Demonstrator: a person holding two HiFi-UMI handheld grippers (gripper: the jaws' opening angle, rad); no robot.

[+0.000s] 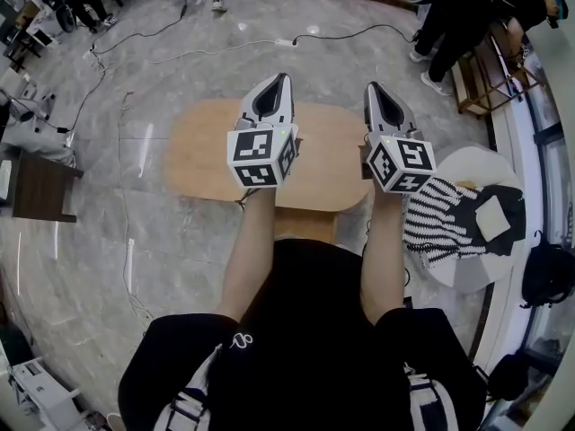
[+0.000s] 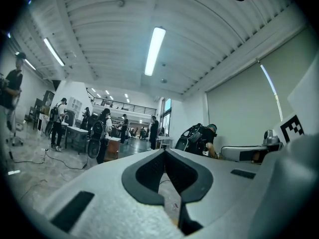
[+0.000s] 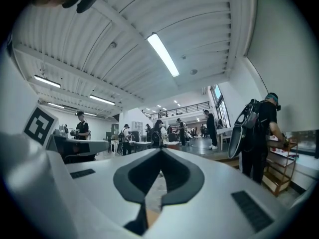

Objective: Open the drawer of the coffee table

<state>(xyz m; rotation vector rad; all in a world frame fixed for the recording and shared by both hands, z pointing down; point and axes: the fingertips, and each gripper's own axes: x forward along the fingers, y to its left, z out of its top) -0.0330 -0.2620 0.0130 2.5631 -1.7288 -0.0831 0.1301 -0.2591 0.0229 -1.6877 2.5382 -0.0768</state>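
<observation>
The coffee table is a light wooden oval on the marble floor, seen from above in the head view; its drawer front does not show. My left gripper is held high over the table's middle, pointing level, jaws shut and empty. My right gripper hangs beside it over the table's right part, also shut with nothing in it. In the left gripper view the left gripper's tips meet against the room's ceiling and far hall. The right gripper view shows the right gripper's tips meeting the same way.
A white round seat with striped and black cloth stands right of the table. A dark small table is at the left. Cables trail over the floor. A person stands at the upper right by a wooden shelf.
</observation>
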